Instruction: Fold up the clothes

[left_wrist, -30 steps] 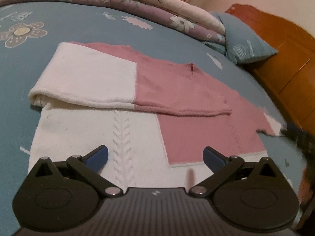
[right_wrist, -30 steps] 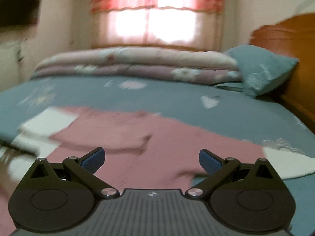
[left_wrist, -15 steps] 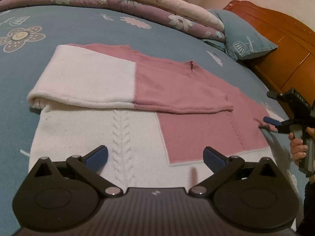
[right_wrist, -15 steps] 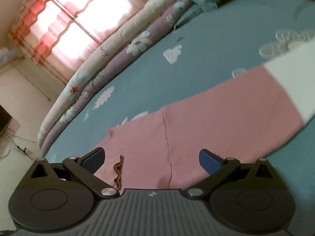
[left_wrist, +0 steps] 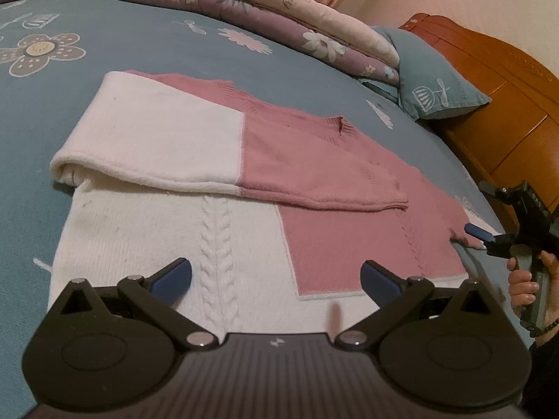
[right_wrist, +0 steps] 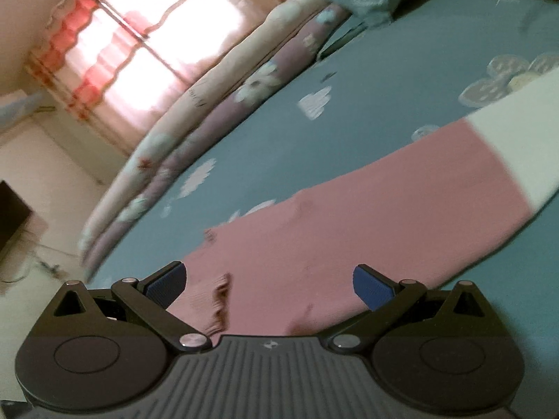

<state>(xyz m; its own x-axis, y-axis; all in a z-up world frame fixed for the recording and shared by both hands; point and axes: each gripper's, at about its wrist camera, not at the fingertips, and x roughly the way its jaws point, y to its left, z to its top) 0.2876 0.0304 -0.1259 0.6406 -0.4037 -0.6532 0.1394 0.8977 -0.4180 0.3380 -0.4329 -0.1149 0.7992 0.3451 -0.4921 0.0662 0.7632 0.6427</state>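
The left gripper (left_wrist: 276,276) hovers wide open, holding nothing, above the white hem of a pink-and-white knitted sweater (left_wrist: 216,230) lying on the blue flowered bed (left_wrist: 139,45). At 3 o'clock, the right gripper (right_wrist: 267,284), equally spread and empty, sits over its pink sleeve (right_wrist: 349,209).

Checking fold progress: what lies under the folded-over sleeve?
The sleeve lies across the sweater's white and pink body, on the blue bedsheet. What lies beneath it is covered.
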